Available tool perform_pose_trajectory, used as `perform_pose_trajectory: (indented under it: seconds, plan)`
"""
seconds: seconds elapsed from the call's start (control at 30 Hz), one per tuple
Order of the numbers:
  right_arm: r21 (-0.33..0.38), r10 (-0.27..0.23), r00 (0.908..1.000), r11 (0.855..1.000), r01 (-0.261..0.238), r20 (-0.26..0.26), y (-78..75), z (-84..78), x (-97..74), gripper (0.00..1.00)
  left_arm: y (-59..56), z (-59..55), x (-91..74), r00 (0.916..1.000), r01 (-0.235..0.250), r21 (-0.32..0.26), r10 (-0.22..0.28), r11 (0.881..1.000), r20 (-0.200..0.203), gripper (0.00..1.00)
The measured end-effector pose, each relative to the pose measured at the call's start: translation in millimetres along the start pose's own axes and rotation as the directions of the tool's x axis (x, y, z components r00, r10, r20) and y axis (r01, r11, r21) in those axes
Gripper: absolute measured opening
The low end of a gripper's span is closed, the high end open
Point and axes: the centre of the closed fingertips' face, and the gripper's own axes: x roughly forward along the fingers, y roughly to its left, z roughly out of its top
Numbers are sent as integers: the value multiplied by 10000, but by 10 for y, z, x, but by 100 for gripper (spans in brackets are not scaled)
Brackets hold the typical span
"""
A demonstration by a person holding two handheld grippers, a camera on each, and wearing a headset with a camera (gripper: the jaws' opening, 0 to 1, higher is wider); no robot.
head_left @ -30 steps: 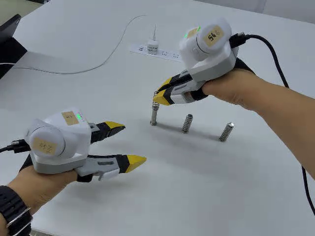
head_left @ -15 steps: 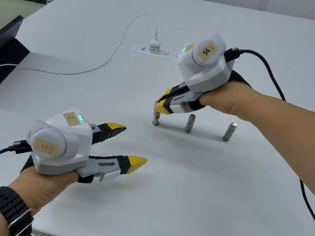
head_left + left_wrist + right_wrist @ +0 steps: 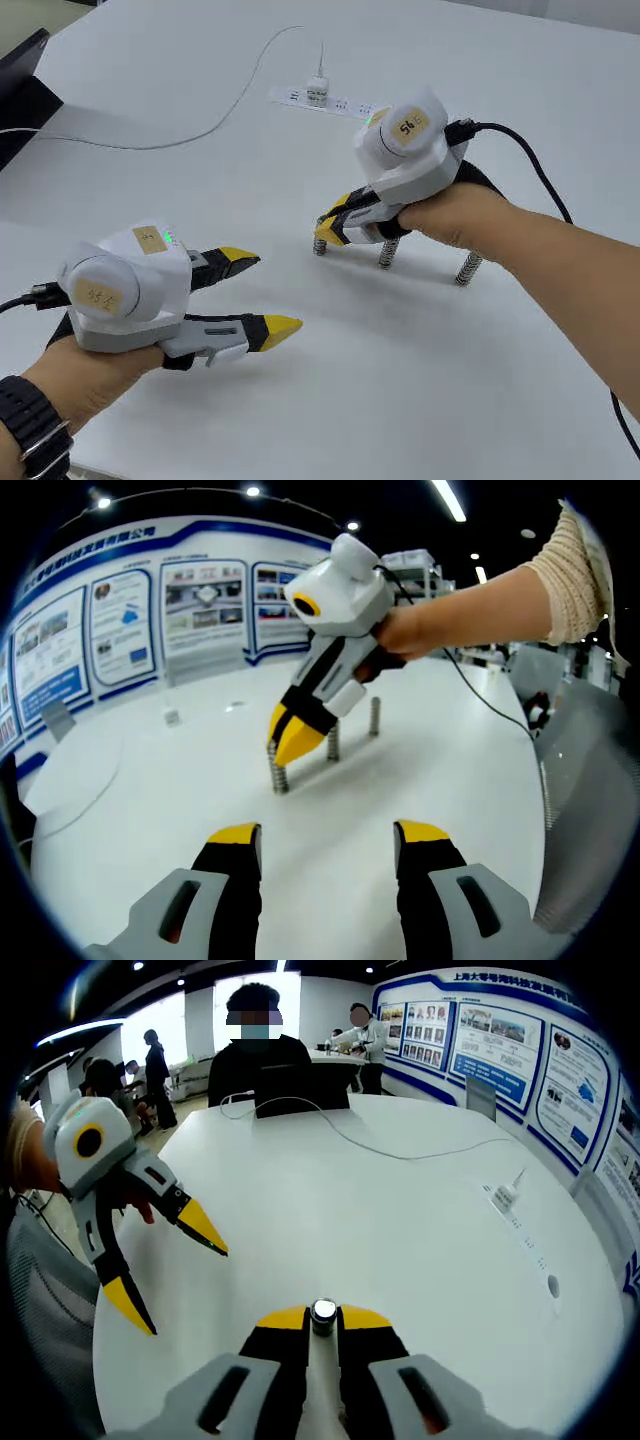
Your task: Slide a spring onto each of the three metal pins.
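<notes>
"Head view first. What was closest?"
"The left claw (image 3: 270, 292). It hung just over the white table (image 3: 400, 400). Its yellow tips were wide apart, and nothing was between them."
"And the other one?"
"The right claw (image 3: 325, 232) was farther out, tipped down at the row of three pins. Its tips were squeezed close on the top of the first pin (image 3: 323, 1309). In the right gripper view, the round shiny top sat right between the two yellow tips."
"Where were the springs?"
"In the left gripper view, a spring (image 3: 279, 778) sat low around that first pin, down at the table. The middle pin (image 3: 388, 254) and the last pin (image 3: 467, 268) stood beside it, each a little apart. Both looked coiled from top to bottom."
"What was behind them?"
"A white power strip (image 3: 330, 100) lay on the table, well past the pins. A thin cable (image 3: 215, 125) curved across the table near it."
</notes>
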Motion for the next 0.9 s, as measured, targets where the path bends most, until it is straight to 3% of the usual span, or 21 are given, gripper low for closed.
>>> perform_pose_trajectory:
  seconds: [0.4,0.9]
  plan:
    - [-166,-94,9999,9998,96,123,-37,15,-58,19,7,26,-2,10000,-35,30,35,10000,24,54]
    - [-172,-485,9977,9986,494,477,-79,-54,-316,32,20,82,13,10000,-58,79,58,10000,38,56]
